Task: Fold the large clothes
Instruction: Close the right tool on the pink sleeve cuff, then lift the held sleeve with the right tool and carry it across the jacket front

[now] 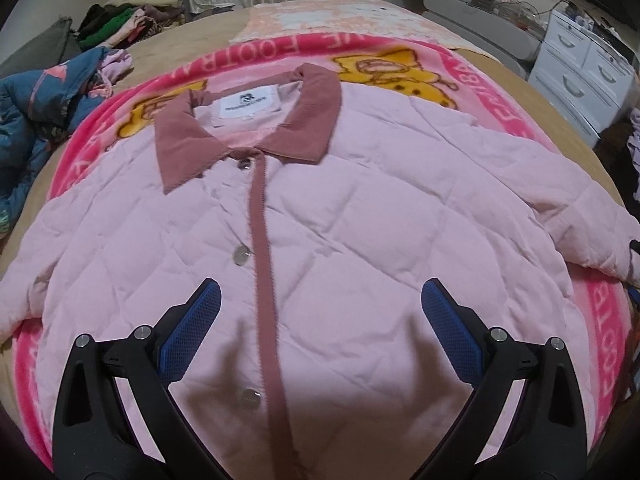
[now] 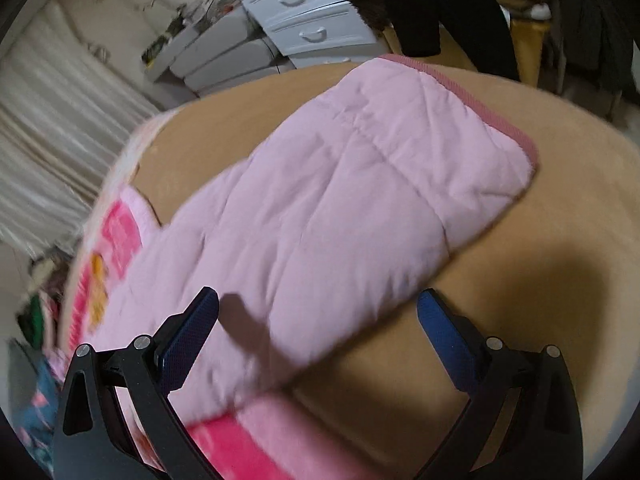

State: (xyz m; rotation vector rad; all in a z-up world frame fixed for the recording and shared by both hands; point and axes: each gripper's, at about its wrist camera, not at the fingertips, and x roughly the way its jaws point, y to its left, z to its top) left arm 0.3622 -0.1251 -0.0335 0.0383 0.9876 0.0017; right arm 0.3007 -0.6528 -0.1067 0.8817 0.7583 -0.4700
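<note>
A pink quilted jacket [image 1: 360, 216] lies flat and face up on a bright pink printed blanket [image 1: 472, 68], buttoned, with a dusty rose collar [image 1: 248, 128] and placket. My left gripper [image 1: 320, 300] hovers open above the lower front of the jacket, holding nothing. In the right wrist view the jacket's sleeve [image 2: 340, 184] stretches out over the tan bedcover [image 2: 540, 300], its rose cuff [image 2: 500, 116] at the far end. Over the sleeve's near edge my right gripper [image 2: 318, 304] is open and empty.
A blue patterned garment [image 1: 36, 120] is heaped at the left edge of the bed, with more piled clothes [image 1: 120, 20] behind it. White drawers [image 1: 580, 68] stand beyond the bed's right side. Dark clothing [image 2: 460, 8] hangs past the sleeve end.
</note>
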